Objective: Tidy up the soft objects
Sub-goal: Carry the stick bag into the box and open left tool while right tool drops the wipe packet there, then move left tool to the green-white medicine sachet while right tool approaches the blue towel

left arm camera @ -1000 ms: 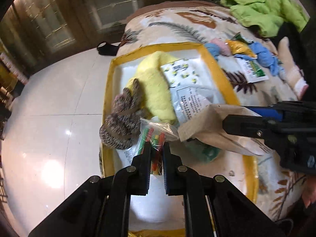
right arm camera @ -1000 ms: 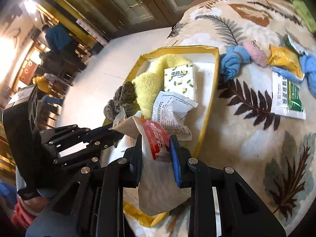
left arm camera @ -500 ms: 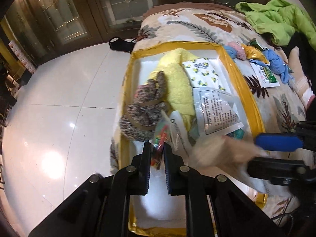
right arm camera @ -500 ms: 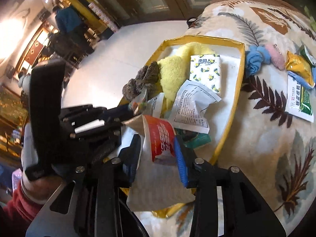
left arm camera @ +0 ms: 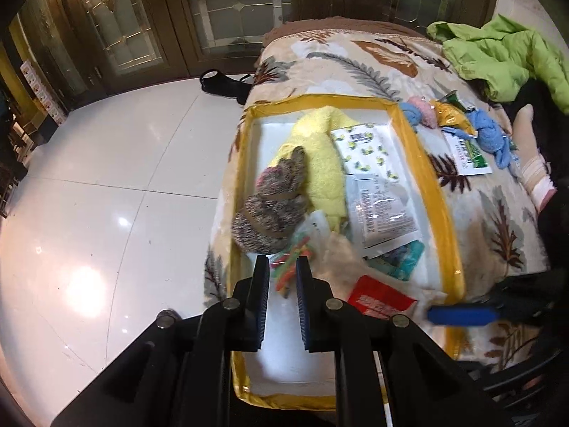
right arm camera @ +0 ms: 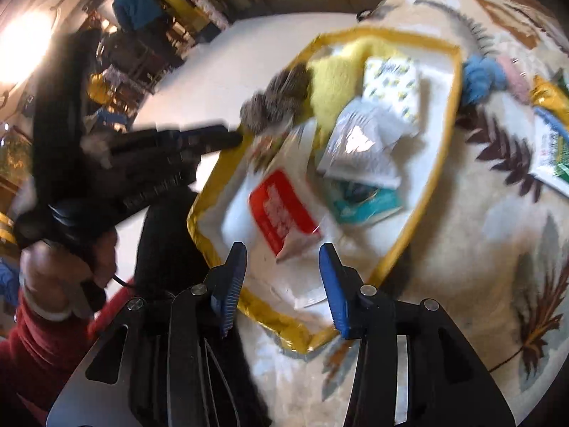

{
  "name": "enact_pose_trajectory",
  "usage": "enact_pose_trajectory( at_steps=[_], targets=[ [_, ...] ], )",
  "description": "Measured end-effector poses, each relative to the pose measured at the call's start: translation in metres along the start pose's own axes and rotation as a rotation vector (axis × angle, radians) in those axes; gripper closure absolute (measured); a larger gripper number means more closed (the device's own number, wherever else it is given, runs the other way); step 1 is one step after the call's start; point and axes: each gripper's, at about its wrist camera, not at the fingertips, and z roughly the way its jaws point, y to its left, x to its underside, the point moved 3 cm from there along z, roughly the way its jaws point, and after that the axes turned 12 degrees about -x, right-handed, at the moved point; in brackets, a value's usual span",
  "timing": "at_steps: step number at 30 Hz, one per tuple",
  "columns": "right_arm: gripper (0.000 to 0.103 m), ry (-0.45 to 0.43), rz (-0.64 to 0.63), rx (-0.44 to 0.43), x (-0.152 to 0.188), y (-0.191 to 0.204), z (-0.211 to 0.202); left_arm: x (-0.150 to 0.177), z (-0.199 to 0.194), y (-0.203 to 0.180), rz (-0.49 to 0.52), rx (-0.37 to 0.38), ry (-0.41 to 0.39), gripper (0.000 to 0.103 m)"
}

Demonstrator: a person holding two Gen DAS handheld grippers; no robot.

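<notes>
A yellow-rimmed storage bag (left arm camera: pixel 435 192) lies open on the bed. Inside lie a speckled knit item (left arm camera: pixel 274 210), a yellow fluffy cloth (left arm camera: pixel 320 156), white packets (left arm camera: pixel 377 199), a teal packet (left arm camera: pixel 405 254) and a beige packet with a red label (left arm camera: pixel 377 297). My left gripper (left arm camera: pixel 281 279) is shut on a clear packet of coloured pieces (left arm camera: pixel 290 267) at the bag's near left. My right gripper (right arm camera: pixel 282 277) is open just behind the red-label packet (right arm camera: pixel 281 210), which lies loose in the bag (right arm camera: pixel 441 142).
Blue and pink soft pieces (left arm camera: pixel 419 115), a yellow pouch (left arm camera: pixel 453 119), a blue cloth (left arm camera: pixel 489 135) and a green-white packet (left arm camera: pixel 469 153) lie on the leaf-print blanket (left arm camera: pixel 494 220) right of the bag. A green jacket (left arm camera: pixel 498 53) lies at the back. White tiled floor (left arm camera: pixel 106 195) is left.
My right gripper has opened and let go of the red-label packet, which now lies in the bag. The left gripper has drawn back a little, still holding the clear packet.
</notes>
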Motion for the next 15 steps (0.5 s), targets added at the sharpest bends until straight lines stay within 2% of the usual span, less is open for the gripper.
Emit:
enact_pose_trajectory(
  at_steps=[3,5,8,11,15],
  targets=[
    [0.061,-0.017,-0.004,-0.009,0.003,0.004,0.001,-0.004,-0.007,-0.01,0.007,0.039,-0.006,0.084],
    [0.061,-0.044,-0.001,-0.014,0.002,0.002,-0.009,-0.01,-0.012,-0.022,0.008,0.08,-0.016,0.067],
    [0.061,-0.113,0.029,0.015,0.004,-0.016,-0.039,-0.018,-0.019,-0.041,0.028,0.114,-0.036,0.055],
    [0.061,-0.175,0.091,0.05,0.01,-0.045,-0.068,-0.029,-0.021,-0.068,0.046,0.145,-0.042,0.047],
    [0.061,-0.236,0.179,0.126,0.025,-0.086,-0.102,-0.046,-0.017,-0.111,0.093,0.17,-0.034,0.045]
  ],
)
